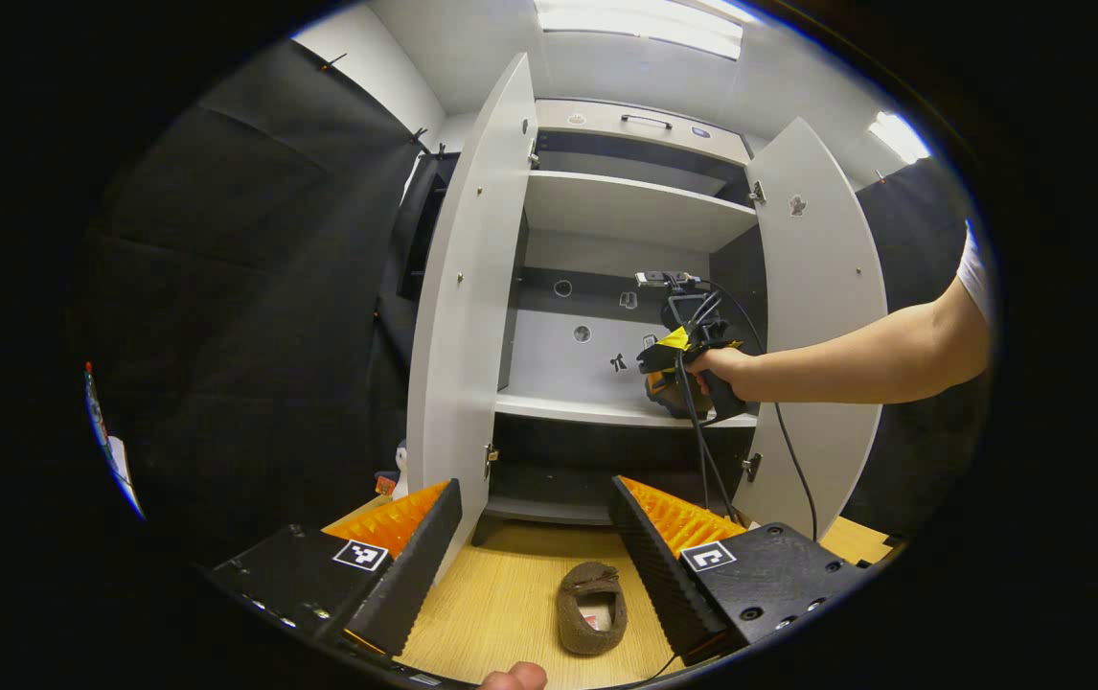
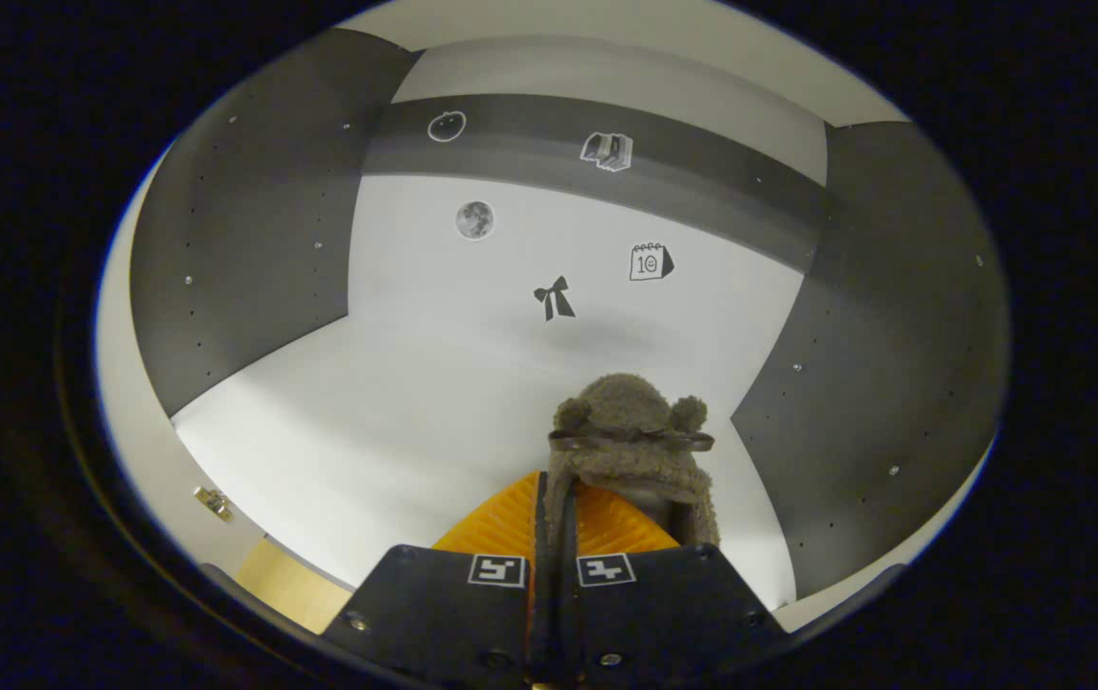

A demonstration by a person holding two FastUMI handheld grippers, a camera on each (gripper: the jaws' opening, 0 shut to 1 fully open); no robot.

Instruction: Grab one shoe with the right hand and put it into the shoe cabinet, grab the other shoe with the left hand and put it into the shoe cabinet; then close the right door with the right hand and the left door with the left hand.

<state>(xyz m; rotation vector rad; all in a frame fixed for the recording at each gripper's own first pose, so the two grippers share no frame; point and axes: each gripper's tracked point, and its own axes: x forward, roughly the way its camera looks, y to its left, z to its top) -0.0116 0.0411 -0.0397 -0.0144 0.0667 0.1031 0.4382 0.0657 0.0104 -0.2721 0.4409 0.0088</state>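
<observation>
Left gripper hangs low over the wooden surface, fingers spread wide, nothing between them. One brown fuzzy shoe lies on the surface, opening up, just inside the right finger and slightly nearer than the fingertips; not touching either finger as far as can be seen.

Beyond it stands the cabinet, both doors open: left door swung out toward the gripper, right door at the far right. A person's hand reaches in past the right door, holding the right gripper over the middle shelf, right half of the compartment.

Right gripper view: gripper fingers drawn almost together, pinching the rim of the second shoe. This shoe sits directly ahead of the fingertips, a little to the right, toe pointing toward the back panel. Whether its sole rests on the shelf or is just above it cannot be told. The shoe lies near the compartment's right wall.
</observation>
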